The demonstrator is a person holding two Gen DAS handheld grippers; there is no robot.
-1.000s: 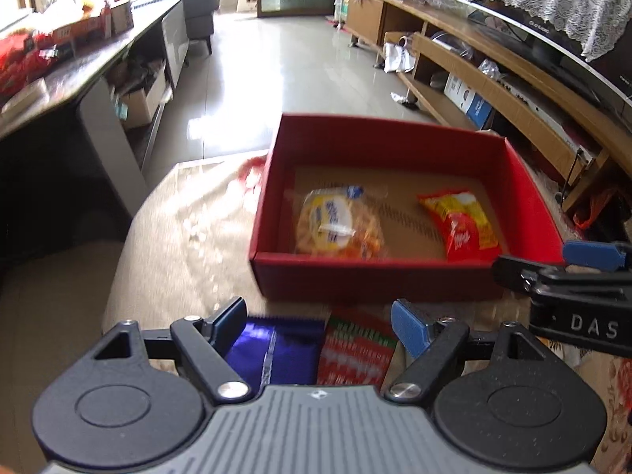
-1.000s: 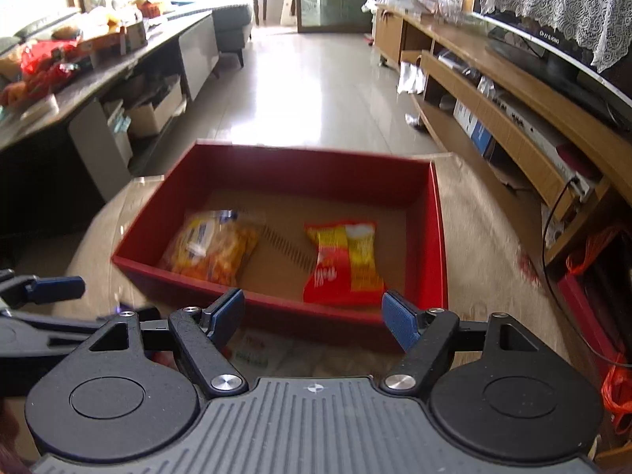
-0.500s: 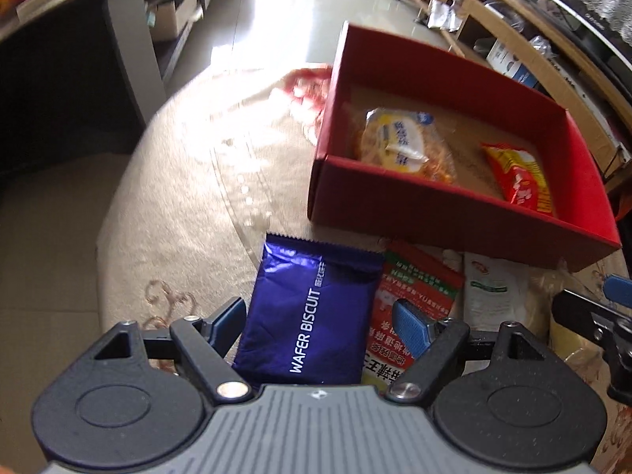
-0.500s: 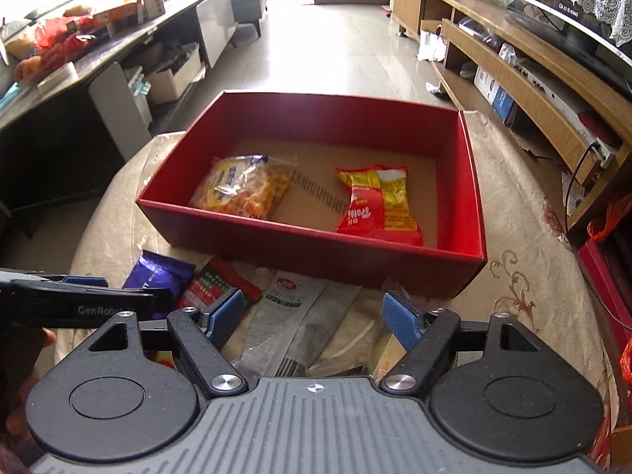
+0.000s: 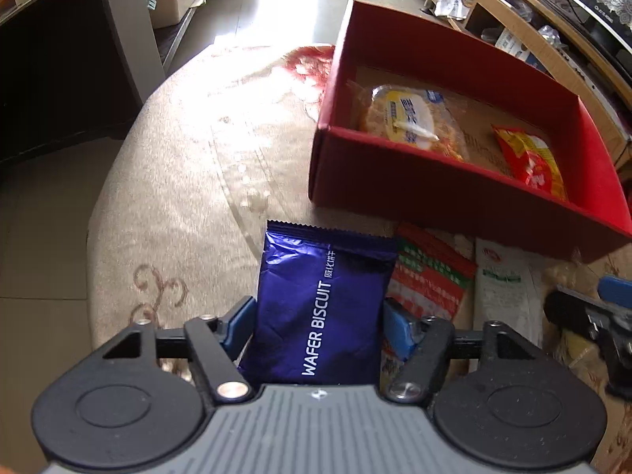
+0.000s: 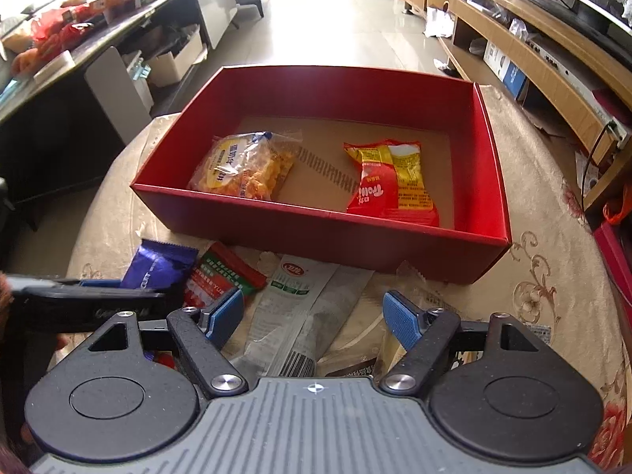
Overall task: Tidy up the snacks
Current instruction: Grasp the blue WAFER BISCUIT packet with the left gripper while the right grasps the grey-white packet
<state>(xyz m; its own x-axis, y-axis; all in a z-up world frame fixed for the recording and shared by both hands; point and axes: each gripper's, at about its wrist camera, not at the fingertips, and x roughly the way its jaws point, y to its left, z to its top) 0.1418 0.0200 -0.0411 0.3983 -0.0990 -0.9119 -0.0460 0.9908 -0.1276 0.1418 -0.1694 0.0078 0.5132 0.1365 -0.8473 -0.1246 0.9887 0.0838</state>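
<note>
A red box (image 5: pixel 434 193) (image 6: pixel 316 233) on the round table holds a yellow snack bag (image 5: pixel 414 118) (image 6: pixel 245 166) and a red-yellow packet (image 5: pixel 529 162) (image 6: pixel 391 181). A blue wafer biscuit packet (image 5: pixel 320 308) (image 6: pixel 158 264) lies in front of the box, between the blue pads of my left gripper (image 5: pixel 318 328), which is open and straddles it. My right gripper (image 6: pixel 314 318) is open over a white-green packet (image 6: pixel 292 308) (image 5: pixel 505 288). A red-green packet (image 5: pixel 430 280) (image 6: pixel 221 272) lies between the blue and white-green ones.
The table has a beige patterned cloth (image 5: pixel 185 197) (image 6: pixel 553 276). A dark counter (image 6: pixel 59 59) runs along the left and a wooden TV shelf (image 6: pixel 533 39) along the right. Tiled floor (image 6: pixel 335 23) lies beyond the table.
Both grippers have dropped from box height towards the packets in front of the box. My left gripper now has the blue wafer packet between its pads. Both stay open.
</note>
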